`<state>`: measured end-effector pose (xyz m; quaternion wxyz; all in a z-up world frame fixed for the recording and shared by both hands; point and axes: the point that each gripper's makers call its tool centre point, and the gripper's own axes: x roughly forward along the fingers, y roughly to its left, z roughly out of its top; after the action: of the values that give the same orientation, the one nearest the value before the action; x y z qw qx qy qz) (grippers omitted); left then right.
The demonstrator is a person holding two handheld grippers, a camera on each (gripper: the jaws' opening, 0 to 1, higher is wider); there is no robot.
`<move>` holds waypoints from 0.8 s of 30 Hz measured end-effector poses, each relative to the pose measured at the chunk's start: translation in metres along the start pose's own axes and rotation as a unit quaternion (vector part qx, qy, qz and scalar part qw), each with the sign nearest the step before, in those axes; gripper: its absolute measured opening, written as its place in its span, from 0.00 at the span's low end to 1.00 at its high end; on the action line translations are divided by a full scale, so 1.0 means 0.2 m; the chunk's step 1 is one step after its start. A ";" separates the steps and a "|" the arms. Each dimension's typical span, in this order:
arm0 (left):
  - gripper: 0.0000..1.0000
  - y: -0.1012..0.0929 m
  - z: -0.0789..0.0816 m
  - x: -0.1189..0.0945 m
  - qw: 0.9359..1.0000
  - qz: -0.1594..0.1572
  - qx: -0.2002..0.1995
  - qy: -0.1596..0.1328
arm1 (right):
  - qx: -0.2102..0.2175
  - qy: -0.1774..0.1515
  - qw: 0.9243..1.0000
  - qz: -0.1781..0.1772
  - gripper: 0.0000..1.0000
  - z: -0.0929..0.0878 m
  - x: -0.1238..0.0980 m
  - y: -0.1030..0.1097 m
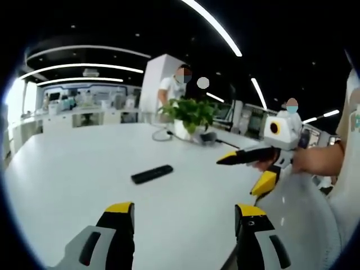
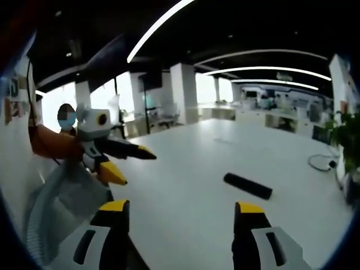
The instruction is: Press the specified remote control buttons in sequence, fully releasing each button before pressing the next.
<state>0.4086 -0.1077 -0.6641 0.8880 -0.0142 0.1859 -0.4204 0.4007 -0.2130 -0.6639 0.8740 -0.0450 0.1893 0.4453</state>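
Nothing of the pressing looks begun: the remote (image 1: 152, 174) lies alone on the white table (image 1: 73, 169), w/ both grippers held off it and no jaw near a button. Judged from that, the whole button sequence is left to do, incl. the approach.

Left gripper (image 1: 183, 219): jaws wide apart, nothing between them, remote ahead and a bit left of the gap. In the right gripper view the left gripper (image 2: 126, 163) comes in from the left, a hand round its body, jaws spread there too.

Right gripper (image 2: 180, 219): jaws likewise wide and empty; remote (image 2: 248, 186) ahead, right of centre, well apart from the tips. In the left gripper view the right gripper (image 1: 242, 171) enters from the right, held over the table edge.

Materials: remote is a slim black bar, matte, rounded ends; buttons too small and blurred to make out, so which face is up can't be said for sure. Table is smooth, white, faintly glossy. Jaws are dark w/ yellow tips, on pale grey bodies.

Farther back on the table: a leafy green plant (image 1: 191, 112) in a white pot, a looped cable (image 1: 160, 135) beside it. People stand behind.
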 end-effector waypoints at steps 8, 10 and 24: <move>0.74 0.04 0.08 0.02 1.000 0.001 0.013 -0.010 | -0.009 -0.018 1.000 -0.005 0.74 0.10 -0.03 -0.05; 0.74 0.04 0.11 0.03 1.000 -0.001 0.017 -0.013 | -0.012 -0.024 1.000 -0.008 0.74 0.12 -0.04 -0.07; 0.74 0.07 0.22 0.11 0.999 -0.021 0.044 -0.017 | -0.033 -0.024 0.999 -0.021 0.74 0.19 -0.08 -0.22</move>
<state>0.4469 -0.1221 -0.6324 0.8817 0.0137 0.1522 -0.4463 0.4387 -0.2430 -0.6267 0.8854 -0.0670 0.1524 0.4341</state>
